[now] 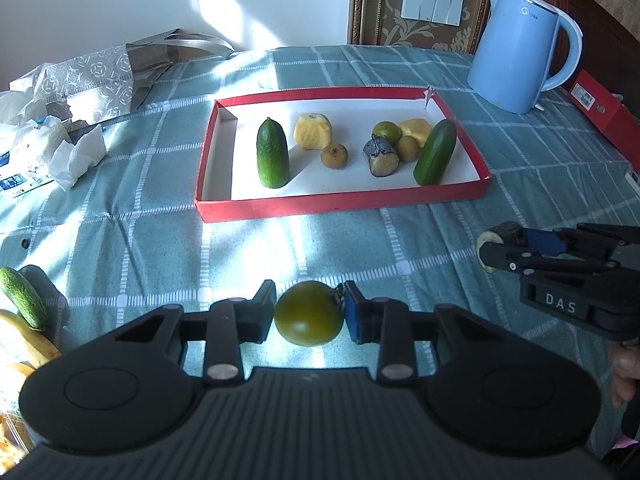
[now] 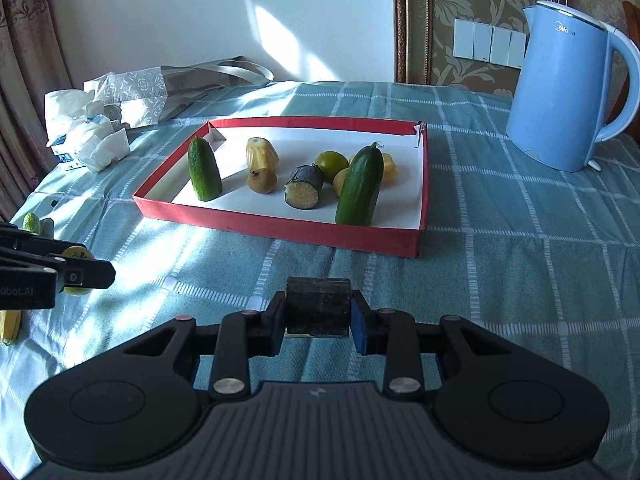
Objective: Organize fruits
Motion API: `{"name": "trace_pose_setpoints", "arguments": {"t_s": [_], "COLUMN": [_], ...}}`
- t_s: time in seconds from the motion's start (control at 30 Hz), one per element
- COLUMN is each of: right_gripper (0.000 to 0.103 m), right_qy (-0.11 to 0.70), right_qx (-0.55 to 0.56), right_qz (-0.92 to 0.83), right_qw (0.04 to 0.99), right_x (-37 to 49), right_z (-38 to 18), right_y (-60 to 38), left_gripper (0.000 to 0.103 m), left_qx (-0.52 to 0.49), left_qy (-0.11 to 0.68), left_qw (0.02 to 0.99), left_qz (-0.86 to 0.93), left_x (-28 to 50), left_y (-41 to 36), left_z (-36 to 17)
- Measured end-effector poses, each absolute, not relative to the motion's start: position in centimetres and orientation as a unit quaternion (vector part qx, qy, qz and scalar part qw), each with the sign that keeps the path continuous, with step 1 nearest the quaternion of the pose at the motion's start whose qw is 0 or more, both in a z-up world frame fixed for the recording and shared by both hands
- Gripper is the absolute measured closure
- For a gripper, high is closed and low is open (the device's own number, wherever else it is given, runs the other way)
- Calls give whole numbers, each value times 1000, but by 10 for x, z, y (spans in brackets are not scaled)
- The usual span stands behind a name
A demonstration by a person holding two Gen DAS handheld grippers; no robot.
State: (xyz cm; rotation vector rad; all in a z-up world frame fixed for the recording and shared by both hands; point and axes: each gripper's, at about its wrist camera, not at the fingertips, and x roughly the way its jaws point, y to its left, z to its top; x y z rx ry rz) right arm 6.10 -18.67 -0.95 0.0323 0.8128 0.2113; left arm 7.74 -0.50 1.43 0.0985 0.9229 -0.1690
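My left gripper point(image 1: 309, 314) pinches the green fruit point(image 1: 309, 318), my right gripper point(image 2: 319, 312) the dark sugarcane piece point(image 2: 318, 308) — both clamped for carrying to the red tray point(image 2: 280, 232) mid-table.

- "DAS" in pale raised letters stands on the black body of the right claw point(image 1: 490, 250), seen from the left wrist view, well to the right of the red box point(image 1: 340, 200).
- "obot.AI", its start cut off by the picture's edge, stands on the body of the left claw point(image 2: 86, 276), left of the red box.
- "Midea", partly washed out, stands near the top of the blue kettle point(image 2: 564, 88), right of the red box.
- Print on the packet point(image 1: 18, 178) left of the red box is too small to read.
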Motion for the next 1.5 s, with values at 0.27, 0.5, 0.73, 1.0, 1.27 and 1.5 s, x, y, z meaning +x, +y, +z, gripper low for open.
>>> {"name": "trace_pose_setpoints", "arguments": {"t_s": [0.27, 0.5, 0.73, 1.0, 1.27, 1.5], "right_gripper": [72, 72, 72, 72, 72, 72], "right_qy": [395, 389, 380, 376, 377, 385], "right_qx": [32, 38, 38, 36, 32, 37], "right_qz": [89, 77, 74, 74, 69, 64], "right_qw": [914, 917, 921, 923, 923, 920], "right_x": [21, 6, 1, -3, -5, -8], "right_z": [8, 18, 27, 29, 30, 26], "right_y": [-209, -220, -223, -221, -222, -225], "left_gripper": [71, 71, 71, 71, 33, 46], "left_qx": [50, 59, 62, 64, 86, 143], "left_qy": [440, 437, 427, 426, 416, 446], "left_qw": [893, 893, 897, 898, 896, 869], "left_qz": [-84, -89, -91, -91, -127, -159], "left_x": [82, 86, 91, 93, 80, 70], "left_y": [-13, -23, -29, -29, -47, -68], "left_z": [17, 18, 23, 23, -5, -36]}}
